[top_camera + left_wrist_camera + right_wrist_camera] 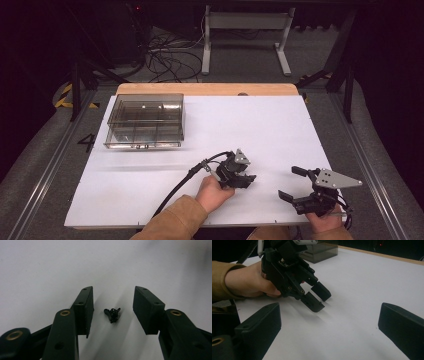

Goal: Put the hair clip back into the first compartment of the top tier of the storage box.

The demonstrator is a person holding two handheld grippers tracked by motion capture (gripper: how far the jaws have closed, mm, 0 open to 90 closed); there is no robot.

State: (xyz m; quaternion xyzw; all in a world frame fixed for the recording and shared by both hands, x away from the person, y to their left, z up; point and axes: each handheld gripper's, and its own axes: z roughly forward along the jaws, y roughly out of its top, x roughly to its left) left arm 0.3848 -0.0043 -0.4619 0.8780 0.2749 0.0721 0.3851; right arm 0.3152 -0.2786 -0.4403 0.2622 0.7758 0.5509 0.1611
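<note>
our left gripper tips down at the white table, jaws apart around a tiny black clip, not touching. our right gripper lies low, wide open, holding nothing.

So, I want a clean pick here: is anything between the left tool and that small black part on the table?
Nothing visible. The small black part lies alone on the white table, in the open gap of the left tool, with neither pad touching it.
</note>
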